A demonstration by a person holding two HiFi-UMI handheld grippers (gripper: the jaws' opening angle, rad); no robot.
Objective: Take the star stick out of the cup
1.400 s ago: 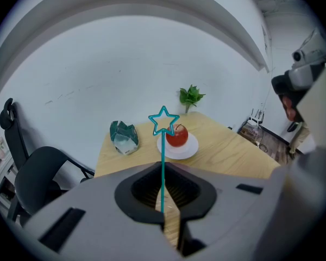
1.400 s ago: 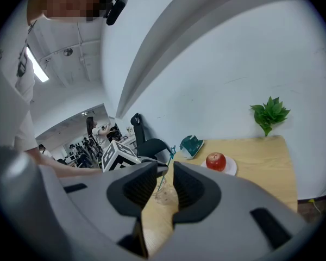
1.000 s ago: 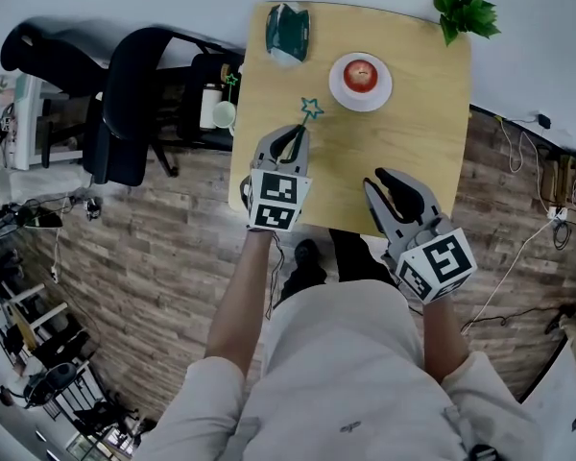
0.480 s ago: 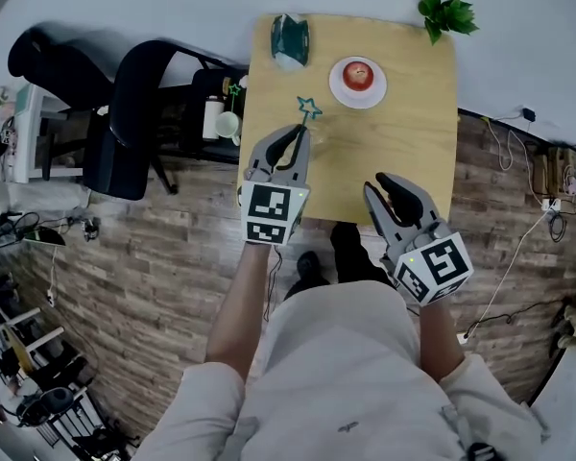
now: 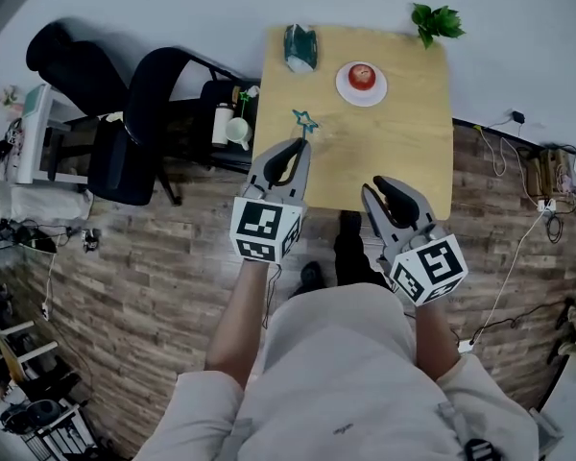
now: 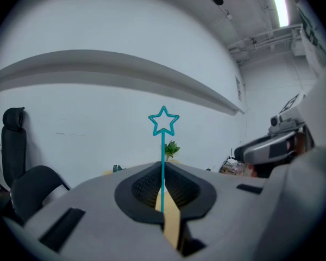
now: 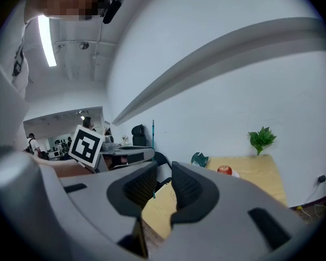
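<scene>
Your head camera is looking steeply down on the table [image 5: 403,161], both gripper cameras facing across it toward the plant [image 5: 436,19].

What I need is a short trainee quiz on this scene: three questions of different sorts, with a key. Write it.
1. True or false: the star stick is clamped between the jaws of the left gripper.
2. What lies on the white plate on the wooden table?
A. a banana
B. a red apple
C. a spoon
3. Fill the gap: the jaws of the right gripper stand slightly apart, and between them there is ____.

Key: 1 true; 2 B; 3 nothing.
</scene>
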